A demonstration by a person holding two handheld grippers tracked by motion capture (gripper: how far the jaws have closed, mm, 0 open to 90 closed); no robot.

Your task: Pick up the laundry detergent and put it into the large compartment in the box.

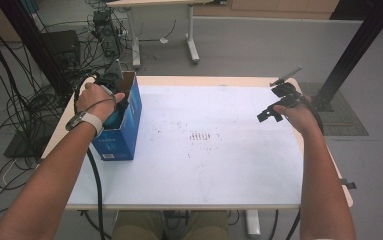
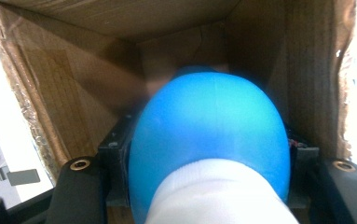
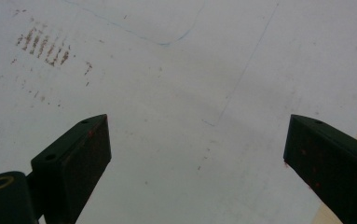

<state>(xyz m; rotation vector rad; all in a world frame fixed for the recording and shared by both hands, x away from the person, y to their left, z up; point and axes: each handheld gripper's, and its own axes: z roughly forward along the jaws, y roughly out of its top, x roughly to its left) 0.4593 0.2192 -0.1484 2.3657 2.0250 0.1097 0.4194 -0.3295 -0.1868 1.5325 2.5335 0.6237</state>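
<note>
- Left gripper reaches down into the blue cardboard box at the table's left edge, jaws clamped on a blue-and-white object.
- Right gripper hangs over the table's right edge, jaws wide apart, holding nothing.

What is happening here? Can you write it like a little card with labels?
Place: white table
Left tongs: shut on a blue and white bottle, inside the box
Box: blue cardboard box, open top, near the table's left edge
Right tongs: open, holding nothing, above the bare table
Marks: brown specks mid-table
</note>
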